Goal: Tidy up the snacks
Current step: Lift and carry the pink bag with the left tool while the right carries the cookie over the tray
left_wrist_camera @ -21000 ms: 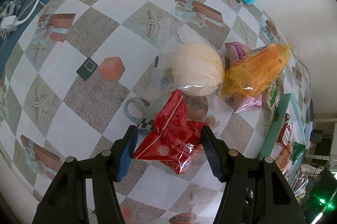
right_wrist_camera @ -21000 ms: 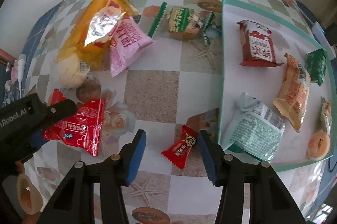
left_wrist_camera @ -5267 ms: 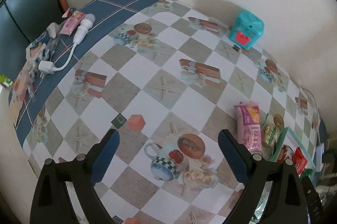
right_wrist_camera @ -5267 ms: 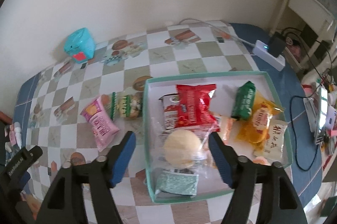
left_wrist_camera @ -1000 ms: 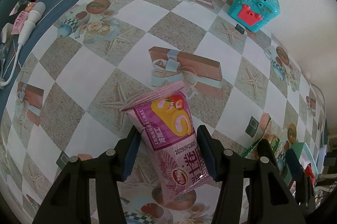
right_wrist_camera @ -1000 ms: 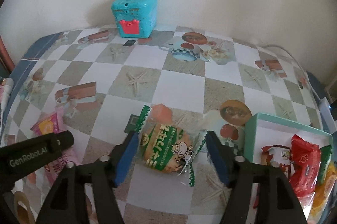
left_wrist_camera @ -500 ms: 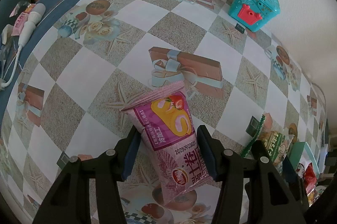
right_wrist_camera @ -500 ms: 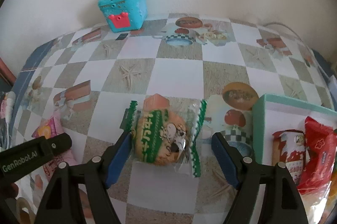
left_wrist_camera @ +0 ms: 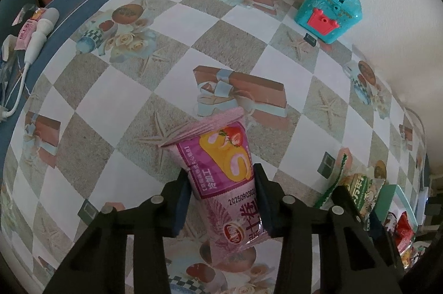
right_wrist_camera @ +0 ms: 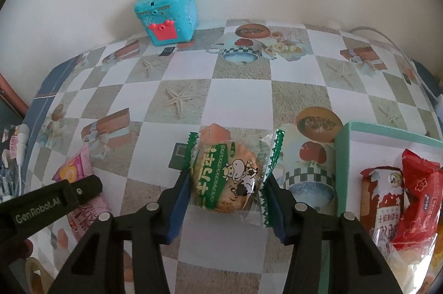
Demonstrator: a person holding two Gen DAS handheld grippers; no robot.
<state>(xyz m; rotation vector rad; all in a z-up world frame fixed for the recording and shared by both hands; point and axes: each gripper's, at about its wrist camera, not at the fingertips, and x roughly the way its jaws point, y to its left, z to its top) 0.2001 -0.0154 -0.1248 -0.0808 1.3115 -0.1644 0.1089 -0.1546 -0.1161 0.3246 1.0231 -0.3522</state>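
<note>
Two snack packs out on the checkered tablecloth — pink cake-roll pack pinched by the closing left gripper, green cookie pack between the closing right gripper pads, touching both. Teal tray at the table's right edge holds two red packs, more cut off by the frame — teal toy box by the wall.

Two grippers, one pink snack packet, one green-wrapped biscuit packet, one teal tray with at least two red packets, one turquoise toy box, one white corded device.
</note>
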